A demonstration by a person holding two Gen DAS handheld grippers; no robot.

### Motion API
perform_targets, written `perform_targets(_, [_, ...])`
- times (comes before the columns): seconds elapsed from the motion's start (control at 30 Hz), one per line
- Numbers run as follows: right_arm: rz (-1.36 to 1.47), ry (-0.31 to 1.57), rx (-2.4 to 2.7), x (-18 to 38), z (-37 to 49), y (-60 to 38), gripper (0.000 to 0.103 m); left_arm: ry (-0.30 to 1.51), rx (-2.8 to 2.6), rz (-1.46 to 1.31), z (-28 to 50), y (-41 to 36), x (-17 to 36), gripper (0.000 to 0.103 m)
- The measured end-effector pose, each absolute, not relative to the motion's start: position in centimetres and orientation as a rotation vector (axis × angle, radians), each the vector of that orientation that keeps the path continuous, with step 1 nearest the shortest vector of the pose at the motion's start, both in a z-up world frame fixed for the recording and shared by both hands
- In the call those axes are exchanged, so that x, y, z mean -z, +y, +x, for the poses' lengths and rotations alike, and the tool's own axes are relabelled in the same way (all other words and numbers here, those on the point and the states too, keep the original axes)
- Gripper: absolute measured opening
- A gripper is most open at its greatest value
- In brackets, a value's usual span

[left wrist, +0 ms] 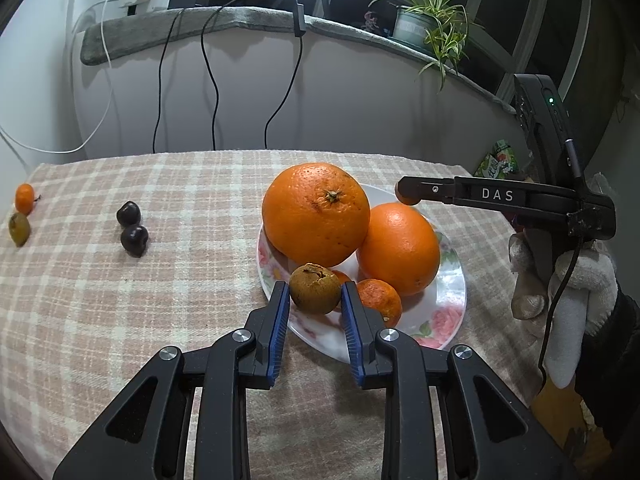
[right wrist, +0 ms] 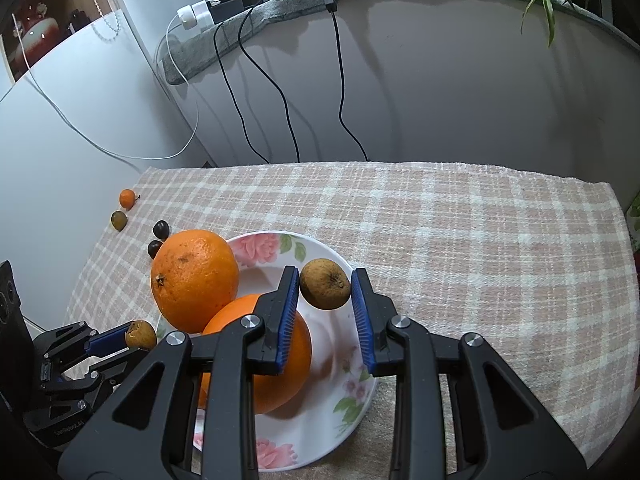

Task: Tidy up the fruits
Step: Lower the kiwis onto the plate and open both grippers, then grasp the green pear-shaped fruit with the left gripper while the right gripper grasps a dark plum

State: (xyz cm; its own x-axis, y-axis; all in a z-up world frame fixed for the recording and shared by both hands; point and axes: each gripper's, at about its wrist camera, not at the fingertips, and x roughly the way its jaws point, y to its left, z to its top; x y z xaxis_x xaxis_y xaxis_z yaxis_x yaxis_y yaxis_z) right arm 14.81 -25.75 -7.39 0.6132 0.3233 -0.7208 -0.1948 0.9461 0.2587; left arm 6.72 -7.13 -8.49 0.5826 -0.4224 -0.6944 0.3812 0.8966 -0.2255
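- Both grippers are hovering over the floral plate (right wrist: 320, 432), each pinching 1 small brown fruit: left gripper (left wrist: 315, 298) narrowly open around its brown fruit (left wrist: 315, 289), right gripper (right wrist: 325, 292) likewise around its own (right wrist: 325, 289)
- Lowering into bare plate gaps beside the 2 oranges (left wrist: 316, 214) seems wise
- Skins are looking dull, rough, wrinkled

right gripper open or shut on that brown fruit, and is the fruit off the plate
Shut on the brown fruit: both pads of the right gripper touch it. It hangs above the plate, casting a shadow below.
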Motion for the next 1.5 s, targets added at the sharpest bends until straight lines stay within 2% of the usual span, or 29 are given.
perform_targets(0.03, [0.161, 0.859, -0.300, 7.4, 14.8, -25.8, 0.032, 0.824, 0.469, -0.055, 6.7, -7.1, 8.5, 0.030])
perform_targets(0.07, [0.159, 0.852, -0.297, 7.3, 14.7, -25.9, 0.041, 0.822, 0.470, -0.056, 6.7, -7.1, 8.5, 0.032])
perform_targets(0.13, [0.156, 0.838, -0.298, 7.0, 14.5, -26.0, 0.055, 0.819, 0.470, -0.057, 6.7, -7.1, 8.4, 0.036])
perform_targets(0.23, [0.152, 0.827, -0.300, 6.6, 14.3, -26.0, 0.057, 0.817, 0.466, -0.057, 6.7, -7.1, 8.3, 0.039])
perform_targets(0.3, [0.150, 0.823, -0.301, 6.4, 14.1, -26.1, 0.058, 0.812, 0.462, -0.056, 6.6, -7.0, 8.2, 0.047])
perform_targets(0.4, [0.139, 0.807, -0.291, 5.9, 13.8, -26.2, 0.071, 0.804, 0.454, -0.054, 6.5, -7.0, 8.0, 0.050])
perform_targets(0.6, [0.112, 0.793, -0.289, 5.0, 13.6, -25.7, 0.073, 0.789, 0.438, -0.043, 6.4, -6.8, 7.6, 0.062])
perform_targets(0.7, [0.095, 0.783, -0.293, 4.6, 13.5, -25.3, 0.086, 0.778, 0.423, -0.035, 6.5, -6.5, 7.4, 0.067])
perform_targets(1.03, [0.017, 0.758, -0.334, 3.0, 13.5, -22.8, 0.087, 0.748, 0.373, -0.037, 6.8, -3.9, 6.7, 0.069])
perform_targets(1.5, [-0.046, 0.755, -0.440, 1.4, 16.0, -17.8, 0.087, 0.720, 0.191, -0.096, 8.8, 5.3, 6.2, 0.069])
